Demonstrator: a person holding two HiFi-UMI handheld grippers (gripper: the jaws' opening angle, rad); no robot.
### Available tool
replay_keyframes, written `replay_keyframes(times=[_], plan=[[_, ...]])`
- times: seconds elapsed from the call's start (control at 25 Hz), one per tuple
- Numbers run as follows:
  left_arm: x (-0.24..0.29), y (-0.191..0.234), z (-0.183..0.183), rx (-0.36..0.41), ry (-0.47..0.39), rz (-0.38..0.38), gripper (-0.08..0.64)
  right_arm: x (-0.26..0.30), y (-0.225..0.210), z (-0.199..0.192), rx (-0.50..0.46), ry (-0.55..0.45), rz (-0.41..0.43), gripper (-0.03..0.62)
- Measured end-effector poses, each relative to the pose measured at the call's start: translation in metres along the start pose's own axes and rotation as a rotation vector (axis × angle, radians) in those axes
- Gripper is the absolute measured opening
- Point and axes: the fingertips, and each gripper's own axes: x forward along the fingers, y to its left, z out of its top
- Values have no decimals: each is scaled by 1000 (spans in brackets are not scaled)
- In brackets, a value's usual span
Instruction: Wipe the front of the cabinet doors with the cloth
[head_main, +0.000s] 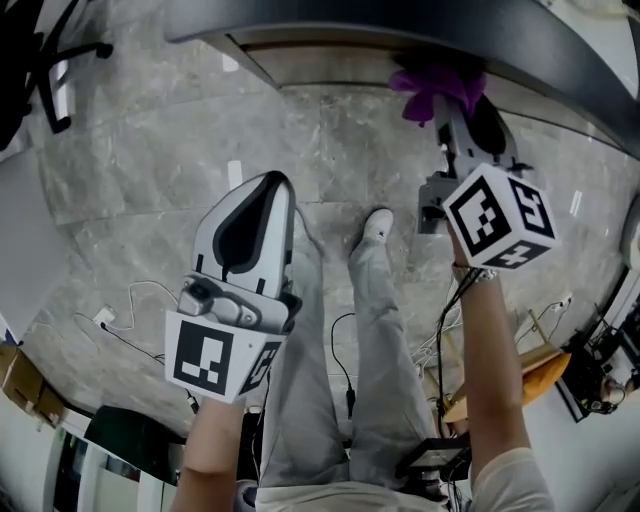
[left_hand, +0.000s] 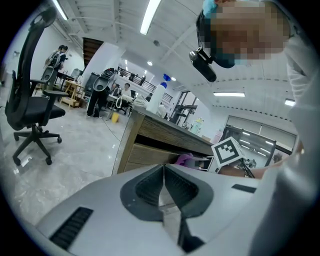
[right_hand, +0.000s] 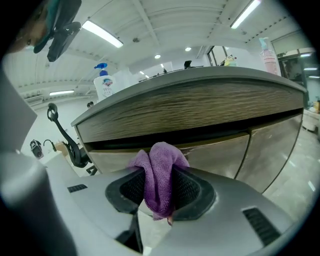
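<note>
Our right gripper (right_hand: 157, 192) pinches the cloth (right_hand: 159, 172) mid-fold near the cabinet doors (right_hand: 220, 155); it looks soft and light. Our left gripper (left_hand: 164, 187) is closed, empty.

Two claws (head_main: 265, 195) (head_main: 447, 112), one purple cloth (right_hand: 159, 175), one cabinet (right_hand: 200, 107), two bottles (right_hand: 103, 84) (right_hand: 268, 50)

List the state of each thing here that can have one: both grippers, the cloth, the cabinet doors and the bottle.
left gripper: shut, holds nothing.
right gripper: shut on the purple cloth.
purple cloth: bunched up, pinched between the jaws.
cabinet doors: closed.
spray bottle: upright on the counter.
</note>
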Motion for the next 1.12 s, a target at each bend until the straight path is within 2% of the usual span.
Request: replay_keyframes(times=[0.28, 0.4, 0.52, 0.68, 0.8, 0.92, 1.12], plan=[[-19, 37, 22, 15, -34, 20, 17, 24, 82, -7, -21, 31, 77, 132], [-30, 49, 20, 10, -36, 43, 17, 34, 118, -13, -38, 47, 117, 132], [-39, 57, 14, 8, -31, 64, 17, 43, 148, -20, -7, 60, 149, 132], [-38, 56, 0, 4, -14, 92, 17, 53, 178, -26, -9, 62, 227, 132], [-29, 42, -7, 22, -3, 93, 17, 49, 177, -27, -9, 63, 276, 132], [-20, 25, -9, 24, -11, 104, 17, 35, 154, -34, -13, 80, 284, 132], [14, -36, -28, -25, -27, 106, 17, 5, 60, -48, 11, 139, 223, 132]])
